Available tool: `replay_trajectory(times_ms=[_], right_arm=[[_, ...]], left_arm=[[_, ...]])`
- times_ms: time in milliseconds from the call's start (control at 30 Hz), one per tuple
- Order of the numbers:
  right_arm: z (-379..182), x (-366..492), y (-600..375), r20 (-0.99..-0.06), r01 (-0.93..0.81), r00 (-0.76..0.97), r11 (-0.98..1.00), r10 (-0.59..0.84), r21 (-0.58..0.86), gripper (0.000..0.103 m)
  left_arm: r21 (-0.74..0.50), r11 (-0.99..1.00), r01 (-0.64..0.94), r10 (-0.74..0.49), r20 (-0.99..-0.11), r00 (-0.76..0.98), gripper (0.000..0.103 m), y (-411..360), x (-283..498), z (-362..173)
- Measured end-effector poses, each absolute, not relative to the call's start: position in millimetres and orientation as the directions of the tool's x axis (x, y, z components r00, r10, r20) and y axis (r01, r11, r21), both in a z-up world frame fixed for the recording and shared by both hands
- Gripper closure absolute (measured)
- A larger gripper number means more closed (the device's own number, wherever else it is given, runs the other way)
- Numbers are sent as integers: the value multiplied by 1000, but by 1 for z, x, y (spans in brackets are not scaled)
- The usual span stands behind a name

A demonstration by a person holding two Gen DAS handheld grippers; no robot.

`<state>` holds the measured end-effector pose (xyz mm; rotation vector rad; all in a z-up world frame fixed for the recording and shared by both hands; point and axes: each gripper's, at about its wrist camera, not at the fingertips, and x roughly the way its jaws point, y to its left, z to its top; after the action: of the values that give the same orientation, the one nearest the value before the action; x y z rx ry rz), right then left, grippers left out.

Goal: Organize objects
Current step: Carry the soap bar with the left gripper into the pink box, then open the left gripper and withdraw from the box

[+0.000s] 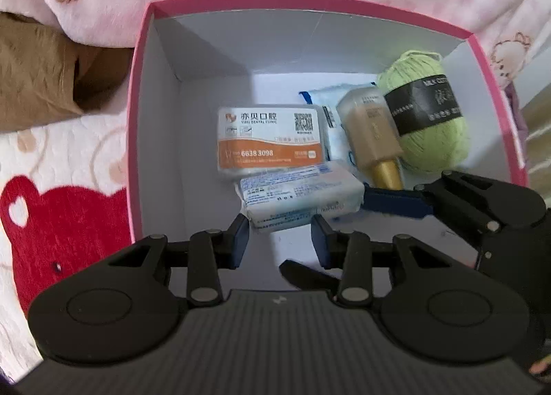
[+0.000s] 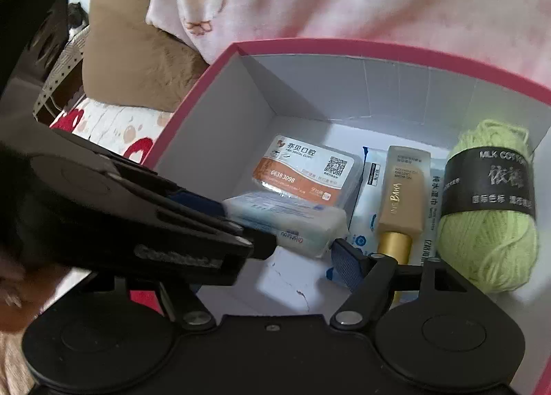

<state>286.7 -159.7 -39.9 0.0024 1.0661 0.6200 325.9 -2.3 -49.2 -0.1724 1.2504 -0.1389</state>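
The left gripper (image 1: 279, 243) points steeply down, its 2 blue-padded fingers (image 1: 239, 240) standing a narrow gap apart with nothing pressed between them. In the right wrist view it reaches in from the left (image 2: 241, 223), seen side-on. The right gripper (image 2: 303, 240) also tilts downward, jaws spread wider and empty; only 1 of its blue pads (image 2: 346, 266) shows clearly there, the other hidden behind the left gripper. A bit of a hand (image 2: 10, 295) shows at the left edge, blurred.

Ahead of my fingers I see a pink matt cardboard box (image 1: 139, 140), a fuzzy green wool yarn ball (image 1: 430, 140), a glossy plastic-wrapped tissue pack (image 1: 299, 197) and a frosted beige bottle (image 1: 370, 133) with a satin gold cap.
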Motion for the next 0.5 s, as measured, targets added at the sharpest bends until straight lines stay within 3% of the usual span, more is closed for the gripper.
replay_trajectory(times_ms=[167,500], right_arm=[[-51,290,-153,-846,-439,326,860,423,260,25],[-50,281,-150,-857,-434,361,879,368,195,26]], left_arm=[[-186,982,11,-181,-939,293,66,-6,330,-59],[-214,977,-11,-196,-916,351,56,-4,314,-54]])
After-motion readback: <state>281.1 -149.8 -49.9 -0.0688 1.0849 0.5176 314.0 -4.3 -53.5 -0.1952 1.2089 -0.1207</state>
